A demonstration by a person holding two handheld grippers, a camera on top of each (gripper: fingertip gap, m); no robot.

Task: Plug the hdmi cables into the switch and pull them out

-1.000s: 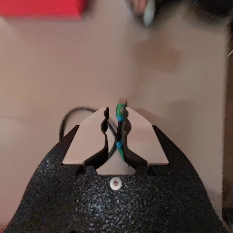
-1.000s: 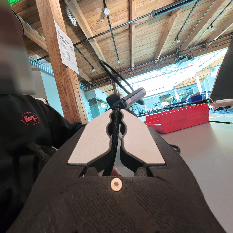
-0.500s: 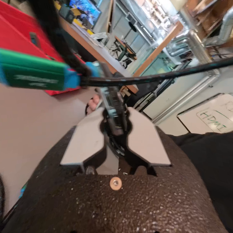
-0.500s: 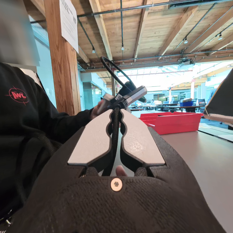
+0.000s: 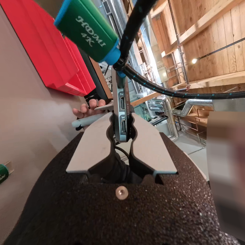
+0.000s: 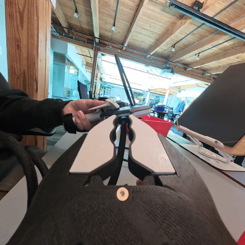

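Observation:
My left gripper (image 5: pixel 122 114) is shut on the end of the grey HDMI switch (image 5: pixel 117 95), which stands edge-on, with two empty ports facing the camera. One braided cable (image 5: pixel 159 90) is plugged in above them by its blue-ended plug (image 5: pixel 121 74). A loose green plug (image 5: pixel 87 30) hangs at the top. My right gripper (image 6: pixel 122 116) is closed around the switch's own black cable (image 6: pixel 122 139) just under the switch (image 6: pixel 139 110). The left gripper (image 6: pixel 106 110) holds the switch from the left. Both are above the table.
A red bin (image 5: pixel 46 53) sits on the beige table (image 5: pixel 26 119) behind; it also shows in the right wrist view (image 6: pixel 156 123). Another green plug (image 5: pixel 2 173) lies at the table's left. A tilted dark board on a stand (image 6: pixel 212 112) is at the right, a wooden post (image 6: pixel 26 53) at the left.
My left gripper held a green plug over the table, then swung up and closed on the switch. My right gripper kept the switch's cable and turned to the right.

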